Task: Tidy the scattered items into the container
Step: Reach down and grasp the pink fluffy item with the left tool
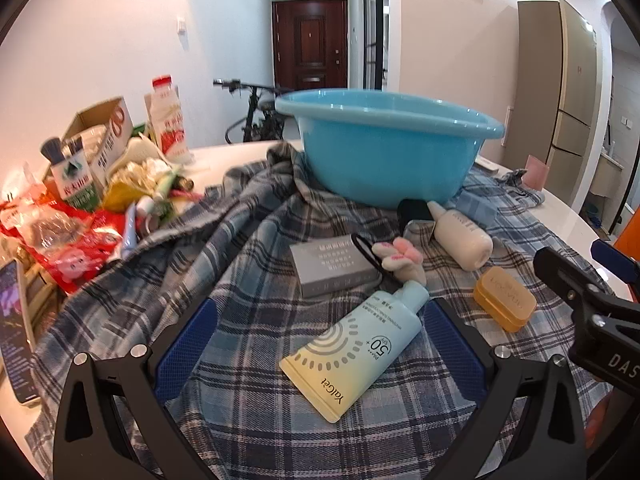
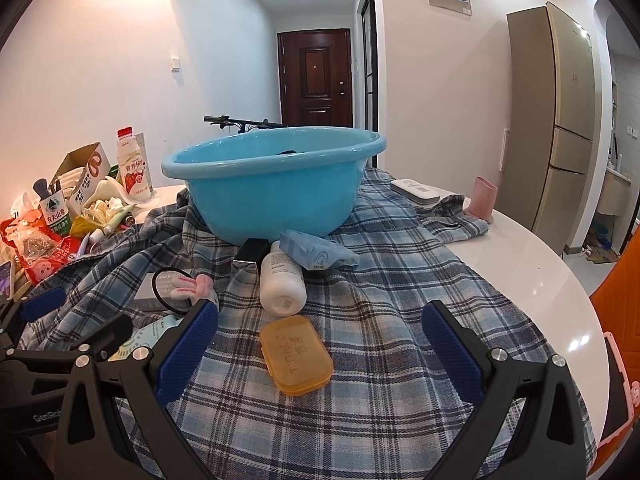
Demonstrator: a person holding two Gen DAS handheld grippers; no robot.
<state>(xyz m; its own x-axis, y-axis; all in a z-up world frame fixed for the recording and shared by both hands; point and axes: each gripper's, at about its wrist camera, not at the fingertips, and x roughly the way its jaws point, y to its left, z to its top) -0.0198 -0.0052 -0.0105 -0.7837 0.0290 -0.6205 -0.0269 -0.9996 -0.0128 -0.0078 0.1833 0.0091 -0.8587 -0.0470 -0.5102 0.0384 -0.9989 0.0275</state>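
A blue plastic basin [image 1: 384, 148] [image 2: 276, 188] stands on a plaid cloth [image 1: 240, 248] [image 2: 400, 280]. In front of it lie a sunscreen tube [image 1: 356, 348], a grey box [image 1: 334, 268] [image 2: 150, 300], a pink bunny hair tie [image 1: 396, 258] [image 2: 188, 286], a white bottle [image 1: 460, 236] [image 2: 280, 280], an orange case [image 1: 504, 298] [image 2: 296, 354], a black box [image 1: 414, 210] [image 2: 252, 254] and a blue packet [image 2: 316, 256]. My left gripper [image 1: 320, 340] is open around the sunscreen tube. My right gripper [image 2: 320, 344] is open around the orange case.
Snack bags, a milk bottle [image 1: 168, 120] [image 2: 134, 168], a carton [image 1: 100, 128] and clutter fill the table's left. A phone [image 1: 14, 328] lies at the left edge. A pink cup [image 2: 482, 198] and a white remote [image 2: 416, 191] sit at the right.
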